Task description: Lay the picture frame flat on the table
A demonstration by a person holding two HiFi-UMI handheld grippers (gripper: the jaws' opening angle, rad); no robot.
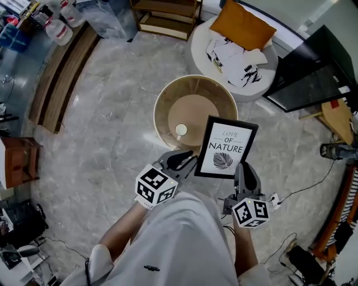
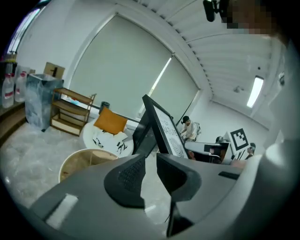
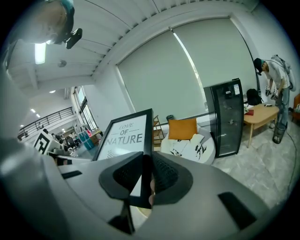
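The black picture frame [image 1: 226, 148] with the print "LOVE OF NATURE" hangs tilted above the floor, beside the round wooden table [image 1: 162, 100]. My right gripper [image 1: 246, 174] is shut on its lower right edge; in the right gripper view the frame's [image 3: 124, 136] black border runs down between the pads of the right gripper [image 3: 146, 176]. My left gripper [image 1: 184, 160] sits just off the frame's lower left edge. In the left gripper view its jaws stand slightly apart with only floor in the gap of the left gripper [image 2: 151, 168], and the frame [image 2: 161, 129] rises edge-on beyond the tips.
A small white cup [image 1: 180, 130] sits on the round table. Behind it stand a white round seat [image 1: 201, 50] with an orange cushion [image 1: 241, 25], a black cabinet [image 1: 313, 75] and a wooden shelf [image 1: 168, 17]. Cables [image 1: 299, 190] trail on the marble floor at right.
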